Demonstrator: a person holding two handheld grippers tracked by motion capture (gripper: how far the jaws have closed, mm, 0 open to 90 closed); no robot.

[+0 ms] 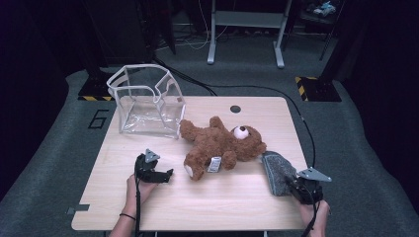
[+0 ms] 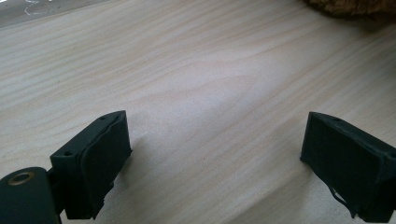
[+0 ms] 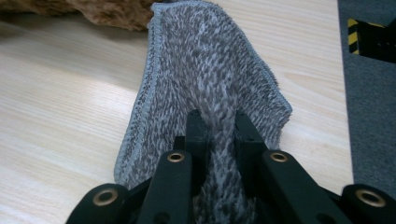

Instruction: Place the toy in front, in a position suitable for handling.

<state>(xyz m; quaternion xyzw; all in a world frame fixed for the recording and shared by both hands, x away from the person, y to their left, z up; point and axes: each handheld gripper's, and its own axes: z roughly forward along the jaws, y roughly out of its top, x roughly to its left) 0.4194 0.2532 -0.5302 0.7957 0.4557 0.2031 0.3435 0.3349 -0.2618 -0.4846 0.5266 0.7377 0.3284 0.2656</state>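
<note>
Pinching a grey fuzzy cloth (image 3: 205, 79) by its near edge, the right gripper (image 3: 219, 123) holds it at the wooden table's (image 1: 232, 197) right side, touching the brown plush teddy bear (image 1: 220, 145). Dragging risks snagging the bear. The left gripper (image 2: 215, 154) rests spread, empty.

The bench (image 1: 237, 197) is brightly lit from overhead, and the room darkens toward nine and three o'clock. Shadows are soft. The high view is slightly grainy; fur at twelve o'clock in both gripper views is blurred.
</note>
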